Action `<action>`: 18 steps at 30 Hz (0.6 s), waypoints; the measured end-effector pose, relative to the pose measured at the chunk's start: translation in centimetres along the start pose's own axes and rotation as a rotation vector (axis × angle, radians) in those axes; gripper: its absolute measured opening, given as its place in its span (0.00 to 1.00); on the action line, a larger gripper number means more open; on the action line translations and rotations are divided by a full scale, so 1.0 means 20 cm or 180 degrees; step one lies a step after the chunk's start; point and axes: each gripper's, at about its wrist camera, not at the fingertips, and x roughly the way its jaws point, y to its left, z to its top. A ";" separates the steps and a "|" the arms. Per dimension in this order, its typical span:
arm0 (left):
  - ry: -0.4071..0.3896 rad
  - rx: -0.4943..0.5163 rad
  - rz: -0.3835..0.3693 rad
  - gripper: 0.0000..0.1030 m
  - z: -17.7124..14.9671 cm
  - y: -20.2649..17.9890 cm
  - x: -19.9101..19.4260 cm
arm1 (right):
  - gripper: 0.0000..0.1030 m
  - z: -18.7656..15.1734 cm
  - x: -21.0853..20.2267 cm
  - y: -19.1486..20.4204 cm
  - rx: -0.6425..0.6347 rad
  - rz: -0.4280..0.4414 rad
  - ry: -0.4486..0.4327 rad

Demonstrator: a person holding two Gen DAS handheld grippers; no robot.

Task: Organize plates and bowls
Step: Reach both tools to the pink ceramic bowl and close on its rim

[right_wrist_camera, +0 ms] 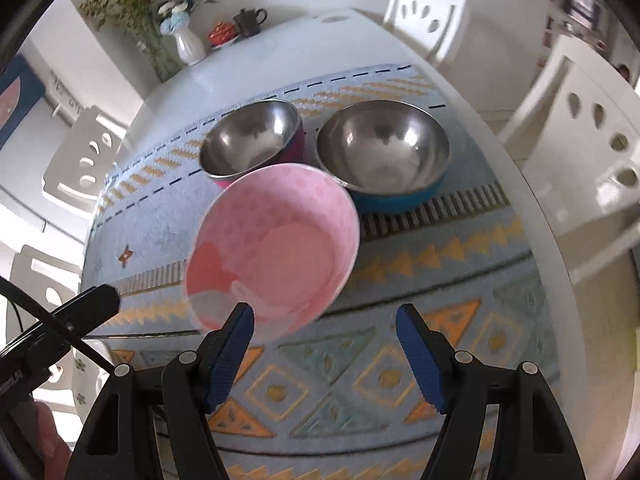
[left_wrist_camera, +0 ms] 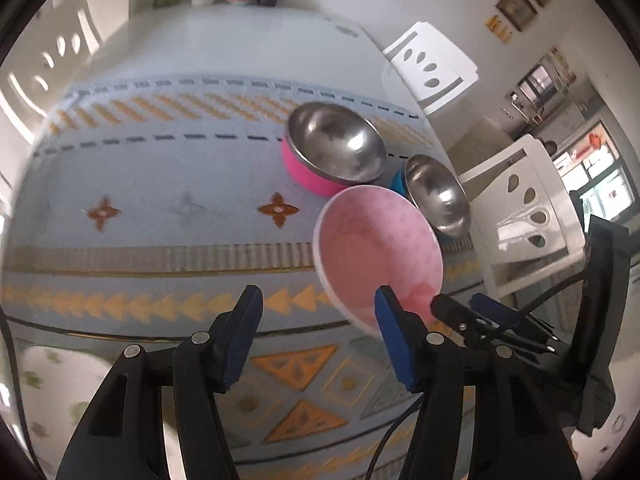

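Note:
A pink bowl [left_wrist_camera: 376,248] [right_wrist_camera: 276,244] is tilted with its mouth toward me, in front of two steel bowls on the patterned mat [left_wrist_camera: 160,184]. One steel bowl has a pink outside [left_wrist_camera: 336,144] [right_wrist_camera: 250,140], the other a blue outside [left_wrist_camera: 436,196] [right_wrist_camera: 382,144]. My left gripper [left_wrist_camera: 318,294] is open, and only mat shows between its fingers. The pink bowl's lower rim lies just past its right finger. My right gripper [right_wrist_camera: 324,309] is also open over bare mat, with the bowl's rim at its left fingertip. I cannot tell what bears the bowl.
White chairs [left_wrist_camera: 528,208] [left_wrist_camera: 432,60] stand close along the table's right side. A vase [right_wrist_camera: 190,46], a dark teapot [right_wrist_camera: 248,20] and a red dish sit at the far end. A white flowered piece, perhaps a plate [left_wrist_camera: 52,392], lies at the near left edge.

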 end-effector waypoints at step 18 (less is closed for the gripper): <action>0.0079 -0.0407 0.0306 0.22 0.05 -0.06 0.39 | 0.60 0.14 0.34 -0.11 -0.0133 0.0403 0.0266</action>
